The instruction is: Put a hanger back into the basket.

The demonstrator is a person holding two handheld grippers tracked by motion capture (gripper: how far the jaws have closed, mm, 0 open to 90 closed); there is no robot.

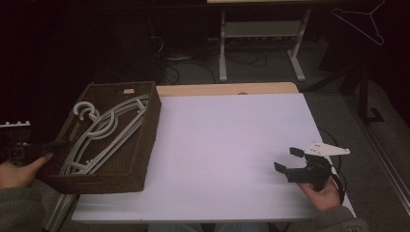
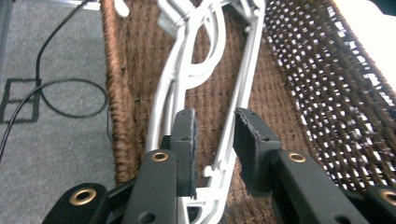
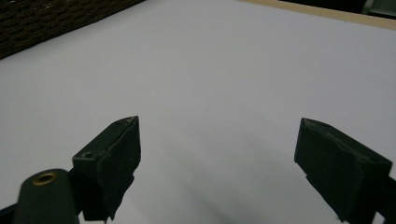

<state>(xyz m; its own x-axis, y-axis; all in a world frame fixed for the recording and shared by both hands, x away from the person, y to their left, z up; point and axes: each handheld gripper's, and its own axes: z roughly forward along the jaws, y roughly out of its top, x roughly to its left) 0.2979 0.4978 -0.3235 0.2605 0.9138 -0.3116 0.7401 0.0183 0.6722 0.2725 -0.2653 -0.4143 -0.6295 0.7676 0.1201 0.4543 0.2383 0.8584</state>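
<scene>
Nearest the lens in the left gripper view: left gripper point(image 2: 214, 140), jaws parted a little, pads not pressing on anything. Between them, lower down, a slim bar of the grey hangers point(image 2: 243, 84), with a gap to each pad. In the high view, same gripper point(image 1: 51, 144) at the near left corner of the basket, held by the left hand point(image 1: 17, 170) at the frame's left edge.

Largest in the scene: white table point(image 1: 227, 140), bare across its middle, wooden strip along the far edge. Next in size: brown woven basket point(image 1: 145, 145) on the table's left side, overhanging the left edge slightly. Inside it: stack of hangers point(image 1: 104, 133), hooks toward the far left corner, long bars running toward the near wall and the left gripper.

Right gripper point(image 1: 289, 160) well apart from the basket, at the table's near right, jaws spread wide and holding nothing, tips pointing left toward the basket. Same jaws seen wide apart in the right gripper view point(image 3: 219, 154), bare tabletop between them. Right hand point(image 1: 321, 193) behind it, cable trailing off the table edge.
</scene>
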